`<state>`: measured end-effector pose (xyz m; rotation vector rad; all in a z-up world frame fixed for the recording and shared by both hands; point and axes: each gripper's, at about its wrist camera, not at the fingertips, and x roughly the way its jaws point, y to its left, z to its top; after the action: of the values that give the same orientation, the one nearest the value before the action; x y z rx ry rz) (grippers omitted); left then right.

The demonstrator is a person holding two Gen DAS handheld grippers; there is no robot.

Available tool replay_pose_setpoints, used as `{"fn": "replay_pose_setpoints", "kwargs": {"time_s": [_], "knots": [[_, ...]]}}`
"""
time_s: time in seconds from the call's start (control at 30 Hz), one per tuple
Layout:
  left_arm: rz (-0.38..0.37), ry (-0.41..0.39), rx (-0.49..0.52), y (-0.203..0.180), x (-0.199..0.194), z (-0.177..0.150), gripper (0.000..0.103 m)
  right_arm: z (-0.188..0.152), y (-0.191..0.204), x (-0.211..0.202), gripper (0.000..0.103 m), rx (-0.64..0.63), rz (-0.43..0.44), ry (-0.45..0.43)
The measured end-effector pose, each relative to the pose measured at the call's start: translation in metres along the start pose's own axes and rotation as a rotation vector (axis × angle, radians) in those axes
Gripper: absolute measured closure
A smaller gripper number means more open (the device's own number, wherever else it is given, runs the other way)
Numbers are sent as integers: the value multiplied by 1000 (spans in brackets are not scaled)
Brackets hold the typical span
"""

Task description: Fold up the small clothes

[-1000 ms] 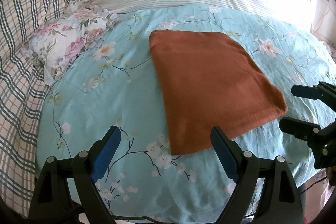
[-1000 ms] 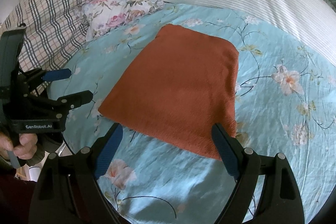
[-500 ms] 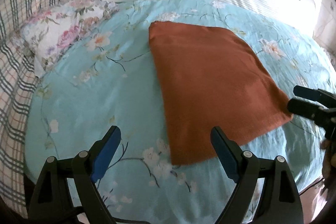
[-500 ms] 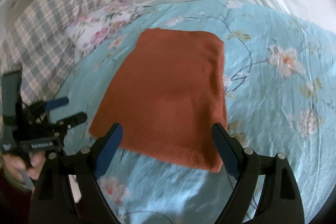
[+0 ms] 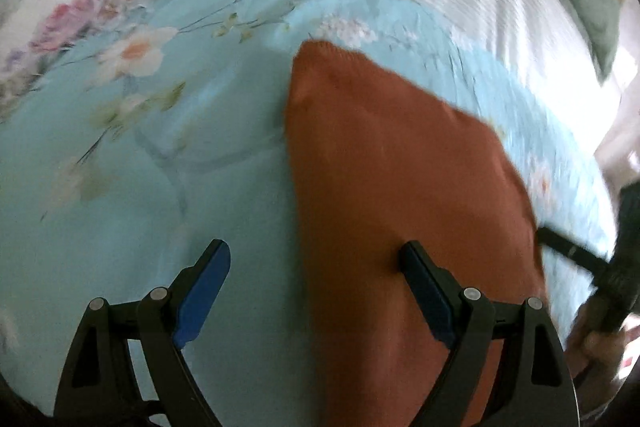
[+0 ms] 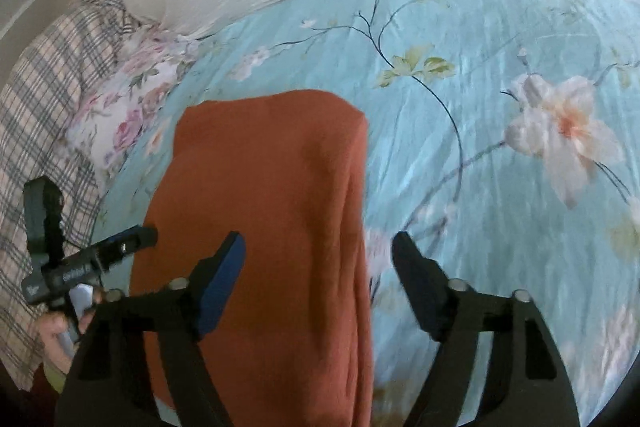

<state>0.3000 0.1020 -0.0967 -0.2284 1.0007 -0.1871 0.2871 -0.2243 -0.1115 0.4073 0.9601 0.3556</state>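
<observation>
Between each hand-held gripper's jaws lies cloth.

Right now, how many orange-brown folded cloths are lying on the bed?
1. The orange-brown cloth lies flat on the blue floral bedcover, between both grippers. Others could be out of view.

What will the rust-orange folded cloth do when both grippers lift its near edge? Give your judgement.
The rust-orange folded cloth lies flat and follows the dips of the bedspread, so it will probably droop between grip points. It shows stacked layers along one edge, so they may slide apart. Its knit-like surface suggests it is unlikely to slip from the pads.
</observation>
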Motion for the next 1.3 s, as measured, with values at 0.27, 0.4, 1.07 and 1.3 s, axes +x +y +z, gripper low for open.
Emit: {"fn": "replay_pose_setpoints", "kwargs": {"time_s": [0.27, 0.4, 1.07, 1.3], "knots": [[-64, 4, -81, 21, 63, 85, 29, 15, -5, 29, 56, 7, 72, 28], [-48, -55, -33, 9, 65, 107, 96, 18, 4, 10, 88, -49, 41, -39], [59, -192, 40, -3, -56, 8, 51, -39, 37, -47, 80, -58, -33, -65], [34, -116, 121, -25, -83, -70, 30, -81, 47, -62, 50, -87, -43, -31]]}}
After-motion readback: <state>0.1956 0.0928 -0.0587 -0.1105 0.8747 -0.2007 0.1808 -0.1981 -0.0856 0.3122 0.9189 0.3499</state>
